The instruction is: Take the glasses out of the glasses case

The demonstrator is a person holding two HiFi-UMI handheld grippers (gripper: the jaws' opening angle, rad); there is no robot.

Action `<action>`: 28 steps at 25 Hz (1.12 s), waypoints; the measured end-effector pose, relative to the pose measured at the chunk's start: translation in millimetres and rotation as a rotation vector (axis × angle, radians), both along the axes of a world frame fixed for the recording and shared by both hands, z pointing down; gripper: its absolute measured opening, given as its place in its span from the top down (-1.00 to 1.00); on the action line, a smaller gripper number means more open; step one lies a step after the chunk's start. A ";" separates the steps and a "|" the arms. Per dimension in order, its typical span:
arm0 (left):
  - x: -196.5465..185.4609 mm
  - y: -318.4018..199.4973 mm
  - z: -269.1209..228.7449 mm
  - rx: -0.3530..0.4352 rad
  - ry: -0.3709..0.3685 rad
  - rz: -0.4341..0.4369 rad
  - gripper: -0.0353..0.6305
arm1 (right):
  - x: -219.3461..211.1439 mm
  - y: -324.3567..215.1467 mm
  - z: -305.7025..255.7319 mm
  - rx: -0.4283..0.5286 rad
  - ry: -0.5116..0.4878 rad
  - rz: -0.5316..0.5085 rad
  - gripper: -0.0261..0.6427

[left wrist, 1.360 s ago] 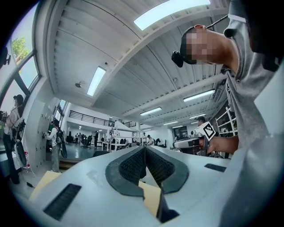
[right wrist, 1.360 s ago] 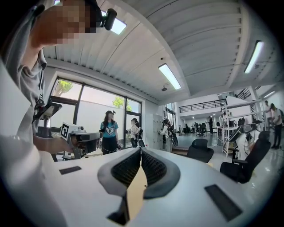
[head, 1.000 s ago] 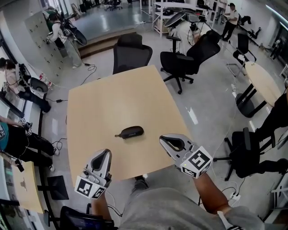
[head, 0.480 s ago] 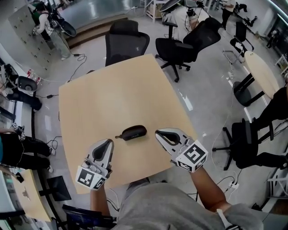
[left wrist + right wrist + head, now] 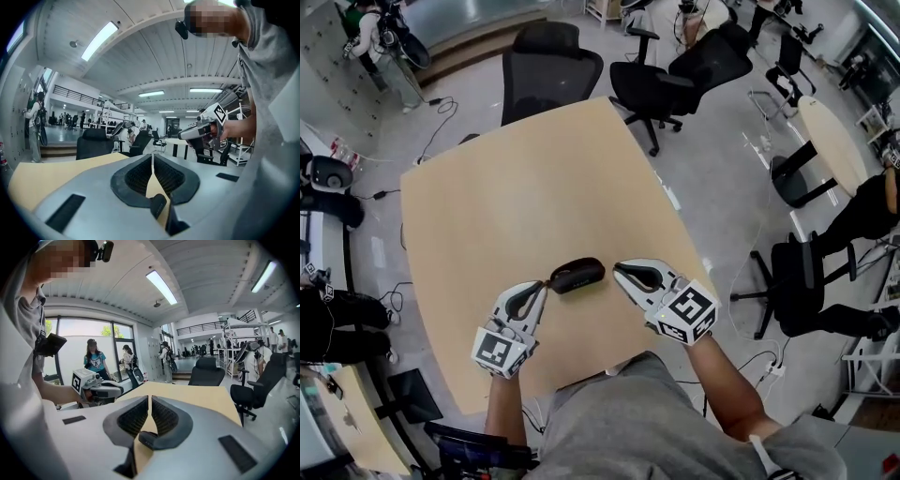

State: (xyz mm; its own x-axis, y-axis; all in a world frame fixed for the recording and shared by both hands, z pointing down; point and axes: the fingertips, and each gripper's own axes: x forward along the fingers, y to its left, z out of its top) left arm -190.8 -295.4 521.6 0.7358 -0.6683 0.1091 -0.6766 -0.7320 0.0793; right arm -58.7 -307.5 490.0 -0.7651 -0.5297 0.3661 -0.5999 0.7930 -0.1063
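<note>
The black glasses case [image 5: 577,275] lies closed on the pale wooden table [image 5: 516,187], toward the person's edge, with tongs on either side. The left tongs [image 5: 543,288] have their jaws together, tips just beside the case's left end, where a small loop sticks out. The right tongs [image 5: 619,270] — jaws also together — point at its right end, close by. Black office chairs [image 5: 546,70] stand beyond the far edge, and a round table [image 5: 834,131] is off right.
</note>
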 end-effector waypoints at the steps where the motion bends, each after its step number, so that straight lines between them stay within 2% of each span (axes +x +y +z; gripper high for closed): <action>1: 1.6 -3.7 10.9 -0.017 -0.013 0.021 0.84 | -3.3 -3.7 5.2 -0.011 0.003 0.003 0.90; 8: 14.8 -30.9 89.8 -0.149 -0.125 0.100 0.83 | -15.6 -24.5 43.5 -0.093 0.034 -0.005 0.89; 12: 27.9 -36.7 131.3 -0.209 -0.209 0.171 0.55 | -18.0 -36.5 68.4 -0.146 0.046 -0.016 0.89; 17: 40.8 -33.3 176.7 -0.237 -0.363 0.265 0.36 | -24.7 -49.1 97.0 -0.200 0.069 -0.051 0.89; 21: 51.5 -32.5 212.0 -0.266 -0.474 0.349 0.35 | -24.6 -70.3 120.2 -0.240 0.081 -0.062 0.89; 28: 58.3 -18.9 241.6 -0.310 -0.549 0.421 0.32 | -31.0 -84.2 159.2 -0.316 0.114 -0.107 0.89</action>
State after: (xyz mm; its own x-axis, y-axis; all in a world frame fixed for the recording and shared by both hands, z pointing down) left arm -132.5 -314.3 763.1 0.7078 -0.2215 0.6708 -0.3462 -0.9365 0.0561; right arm -89.7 -391.7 649.2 -0.7551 -0.2954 0.5853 -0.5371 0.7908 -0.2937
